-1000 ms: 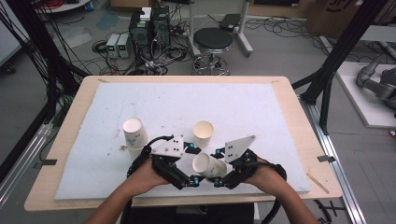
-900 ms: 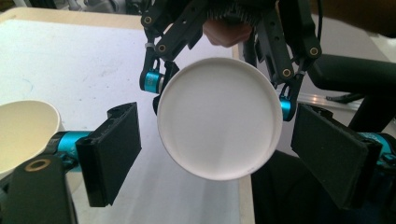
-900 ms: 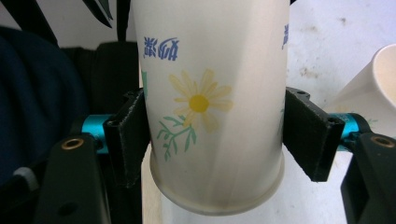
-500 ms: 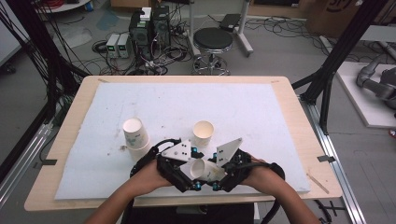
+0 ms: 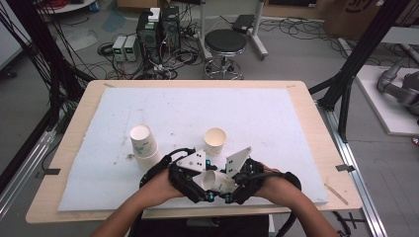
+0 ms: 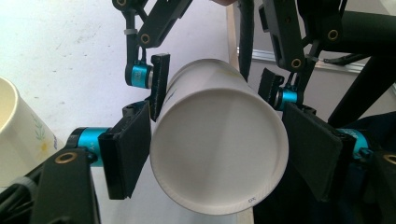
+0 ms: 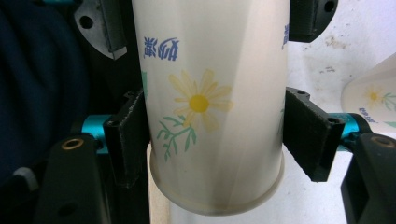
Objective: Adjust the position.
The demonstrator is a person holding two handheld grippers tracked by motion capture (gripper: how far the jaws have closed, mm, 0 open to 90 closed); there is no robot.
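Note:
A white paper cup (image 5: 216,181) with a yellow flower print lies on its side in the air over the front edge of the table, held between both grippers. My left gripper (image 5: 200,180) is shut on one end; in the left gripper view the cup (image 6: 219,149) shows its flat base, with a pad pressed on each side. My right gripper (image 5: 232,183) is shut on the other end, and in the right gripper view its pads (image 7: 130,140) press the flowered wall of the cup (image 7: 210,102). Each gripper's jaws sit close behind the other's.
An upright paper cup (image 5: 215,139) stands just beyond the grippers on the white mat (image 5: 276,123). Two more cups (image 5: 143,143) stand together to the left. The wooden table edge (image 5: 163,213) runs under the hands. A stool (image 5: 225,43) and cables lie beyond the table.
The two grippers have moved closer together around the held cup and shifted slightly toward the front edge. The cups on the mat have not moved.

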